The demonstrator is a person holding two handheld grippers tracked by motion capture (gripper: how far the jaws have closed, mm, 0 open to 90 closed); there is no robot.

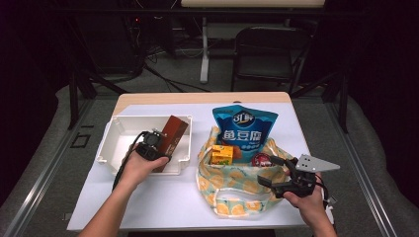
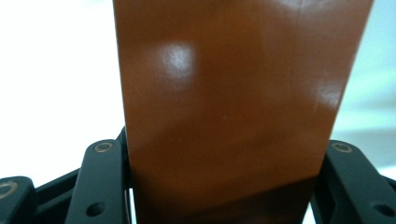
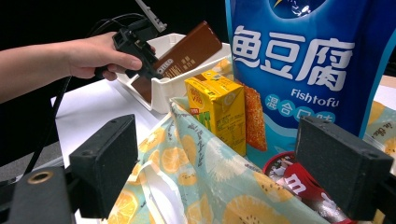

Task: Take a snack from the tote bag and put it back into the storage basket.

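A brown snack box (image 1: 172,136) is gripped by the left gripper (image 1: 154,141) and is held tilted over the near right corner of the white bin (image 1: 114,134), its lower end down inside the bin and its upper end leaning out over the rim towards the bag. The tilt and the position at the rim suggest that the box is being carried between the bin and the fruit-print fabric bag (image 1: 232,190), which stands just beside the bin on the desk (image 1: 163,205); which way it is travelling cannot be told.

In the left gripper view the box (image 2: 233,93) is seen clamped across its width, one black finger (image 2: 100,182) pressed to each long edge. The fingers are thus set about half apart, clenched on the box rather than released.

The bag is already loaded: a blue fish tofu pouch (image 1: 245,129) stands upright at its back, a yellow drink carton (image 1: 222,154) is propped at its left, and a red round pack (image 1: 261,160) lies low at the right. The upright packing is judged to leave room for a further flat item.

The right gripper (image 1: 271,170) is held at the bag's right rim. In the right gripper view its two padded fingers (image 3: 105,161) stand wide apart and nothing is pressed between them; the bag's cloth (image 3: 187,182) lies below and between them, apparently unpinched, as though the bag mouth were being steadied or kept ready.
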